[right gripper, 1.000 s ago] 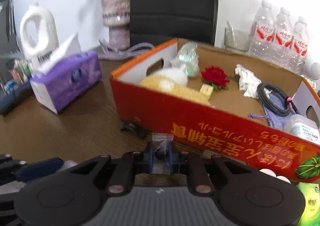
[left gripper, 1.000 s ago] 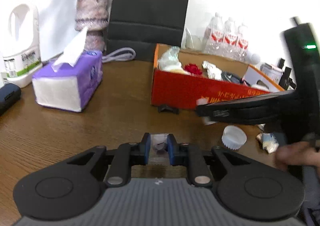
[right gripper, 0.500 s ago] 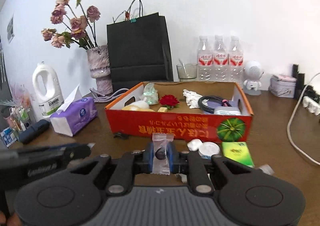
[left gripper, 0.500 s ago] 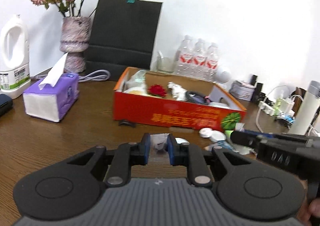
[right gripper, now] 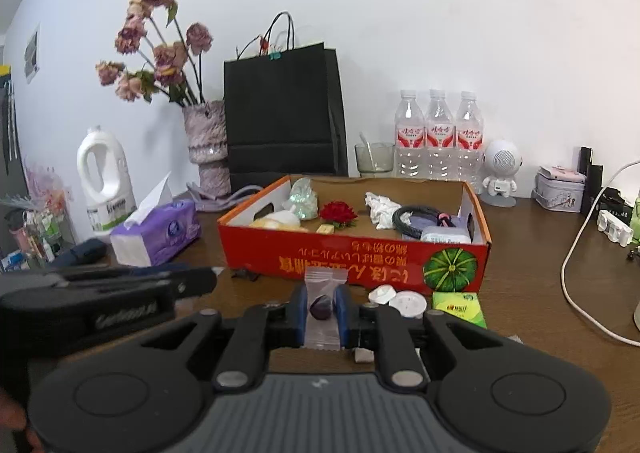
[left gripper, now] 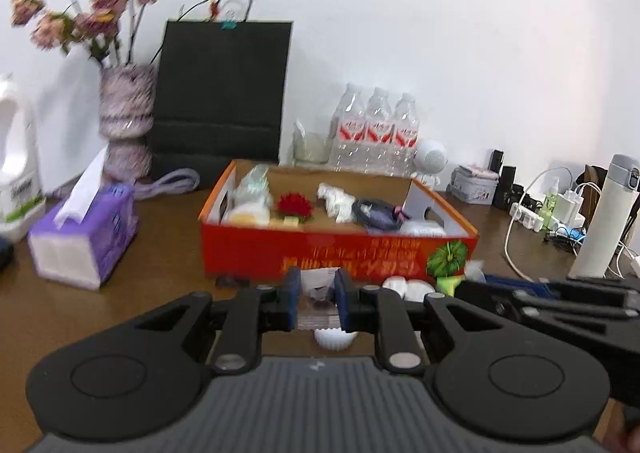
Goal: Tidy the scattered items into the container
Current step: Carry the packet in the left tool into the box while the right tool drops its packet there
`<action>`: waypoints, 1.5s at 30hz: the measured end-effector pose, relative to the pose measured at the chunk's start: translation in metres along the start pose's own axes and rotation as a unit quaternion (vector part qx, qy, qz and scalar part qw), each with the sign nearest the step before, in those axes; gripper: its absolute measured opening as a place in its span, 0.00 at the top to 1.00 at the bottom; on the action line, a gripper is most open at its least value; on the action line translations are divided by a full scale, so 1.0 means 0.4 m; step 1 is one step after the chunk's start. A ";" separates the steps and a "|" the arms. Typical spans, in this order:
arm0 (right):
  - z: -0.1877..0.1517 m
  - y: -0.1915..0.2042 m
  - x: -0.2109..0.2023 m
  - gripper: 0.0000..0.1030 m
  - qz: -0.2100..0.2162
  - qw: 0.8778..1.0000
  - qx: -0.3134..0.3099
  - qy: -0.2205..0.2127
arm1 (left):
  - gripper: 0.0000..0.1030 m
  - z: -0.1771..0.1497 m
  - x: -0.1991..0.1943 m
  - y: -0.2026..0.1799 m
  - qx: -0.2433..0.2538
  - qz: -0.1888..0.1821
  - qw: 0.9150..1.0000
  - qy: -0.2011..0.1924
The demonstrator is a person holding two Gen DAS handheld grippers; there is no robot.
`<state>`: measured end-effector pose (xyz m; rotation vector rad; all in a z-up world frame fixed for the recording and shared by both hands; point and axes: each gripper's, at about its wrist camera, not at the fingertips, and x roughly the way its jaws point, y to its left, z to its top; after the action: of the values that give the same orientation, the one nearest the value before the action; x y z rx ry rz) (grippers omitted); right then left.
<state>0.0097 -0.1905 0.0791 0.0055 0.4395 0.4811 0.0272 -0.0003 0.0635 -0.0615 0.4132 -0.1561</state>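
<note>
The red cardboard box (left gripper: 340,251) (right gripper: 352,253) stands on the brown table and holds a red flower (right gripper: 338,211), a crumpled tissue, a black cable and other small items. My left gripper (left gripper: 317,299) is shut on a clear-wrapped candy (left gripper: 318,293), held above the table in front of the box. My right gripper (right gripper: 323,311) is shut on a clear-wrapped purple candy (right gripper: 322,307), also in front of the box. White caps (right gripper: 396,299), a green packet (right gripper: 458,307) and a black clip (right gripper: 245,275) lie by the box's front wall.
A purple tissue box (right gripper: 156,233) and white jug (right gripper: 105,185) stand at the left. A vase (right gripper: 208,149), black paper bag (right gripper: 282,113), a glass and water bottles (right gripper: 438,137) line the back. A white cable (right gripper: 576,253), a tin and chargers are at the right.
Both grippers have pulled back and risen from close to the box, each still holding its candy. The view now takes in the whole box and table.
</note>
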 end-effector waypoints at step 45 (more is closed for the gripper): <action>0.418 -0.345 0.548 0.38 -0.053 0.975 0.053 0.209 | 0.29 0.338 0.542 0.086 -0.061 -0.025 0.982 0.178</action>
<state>0.3141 -0.1985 0.1265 -0.0159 0.8754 0.3519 0.2828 0.0019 0.0982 -0.1663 0.7781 -0.1922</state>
